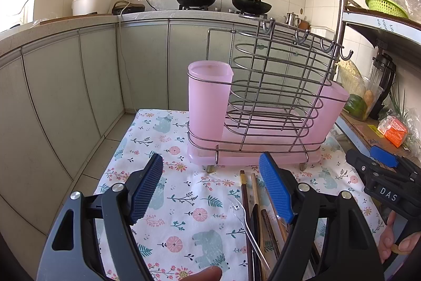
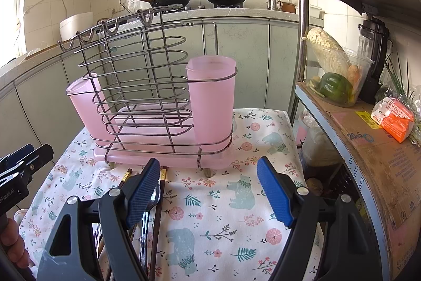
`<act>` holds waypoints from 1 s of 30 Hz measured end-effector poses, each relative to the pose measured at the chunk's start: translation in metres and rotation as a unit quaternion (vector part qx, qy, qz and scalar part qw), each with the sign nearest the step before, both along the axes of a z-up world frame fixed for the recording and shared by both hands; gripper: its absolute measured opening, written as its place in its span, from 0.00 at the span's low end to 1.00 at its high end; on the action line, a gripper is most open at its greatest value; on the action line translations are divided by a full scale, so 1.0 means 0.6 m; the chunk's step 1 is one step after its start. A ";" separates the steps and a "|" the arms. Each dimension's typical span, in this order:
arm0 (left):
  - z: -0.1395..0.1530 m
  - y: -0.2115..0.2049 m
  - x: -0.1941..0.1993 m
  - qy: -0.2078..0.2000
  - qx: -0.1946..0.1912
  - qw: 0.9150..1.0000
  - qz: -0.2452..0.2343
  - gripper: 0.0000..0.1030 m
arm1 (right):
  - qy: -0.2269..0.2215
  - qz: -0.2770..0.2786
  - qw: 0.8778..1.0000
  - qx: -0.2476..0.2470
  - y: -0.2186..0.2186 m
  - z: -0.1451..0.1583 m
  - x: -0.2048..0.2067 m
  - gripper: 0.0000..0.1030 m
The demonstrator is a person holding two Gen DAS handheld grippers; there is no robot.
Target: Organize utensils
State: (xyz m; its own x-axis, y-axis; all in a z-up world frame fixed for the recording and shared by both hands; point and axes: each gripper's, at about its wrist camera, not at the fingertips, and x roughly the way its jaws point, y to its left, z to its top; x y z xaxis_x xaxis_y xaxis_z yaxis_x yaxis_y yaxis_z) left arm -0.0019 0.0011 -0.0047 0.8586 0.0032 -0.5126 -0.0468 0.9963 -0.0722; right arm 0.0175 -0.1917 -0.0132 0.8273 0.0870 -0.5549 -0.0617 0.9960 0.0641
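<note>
A wire utensil rack (image 1: 273, 86) with two pink cups (image 1: 209, 96) and a pink drip tray stands on the floral cloth; it also shows in the right wrist view (image 2: 147, 86). Several chopsticks (image 1: 246, 199) and a clear plastic spoon (image 1: 243, 217) lie on the cloth in front of it, partly under my fingers. In the right wrist view the chopsticks (image 2: 158, 217) and spoon (image 2: 151, 198) lie by my left finger. My left gripper (image 1: 210, 188) is open and empty above the cloth. My right gripper (image 2: 208, 191) is open and empty; it also shows in the left wrist view (image 1: 384, 175).
The small table with the floral cloth (image 2: 223, 202) stands beside a metal shelf (image 2: 342, 123) holding a vegetable tub, a blender and an orange packet. Kitchen cabinets (image 1: 105, 75) and a counter with two woks lie behind. Tiled floor drops off at the table's left.
</note>
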 end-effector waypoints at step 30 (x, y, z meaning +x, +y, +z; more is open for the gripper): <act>-0.020 0.003 0.011 0.016 0.001 1.000 0.001 0.74 | 0.005 0.000 1.000 0.000 0.001 -0.012 0.006 0.73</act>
State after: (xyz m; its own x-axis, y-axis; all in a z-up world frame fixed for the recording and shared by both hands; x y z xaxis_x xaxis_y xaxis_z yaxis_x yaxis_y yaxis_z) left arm 0.0045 0.0028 -0.0165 0.8416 0.0072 -0.5400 -0.0519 0.9964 -0.0676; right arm 0.0210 -0.1911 -0.0202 0.8221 0.0865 -0.5627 -0.0607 0.9961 0.0644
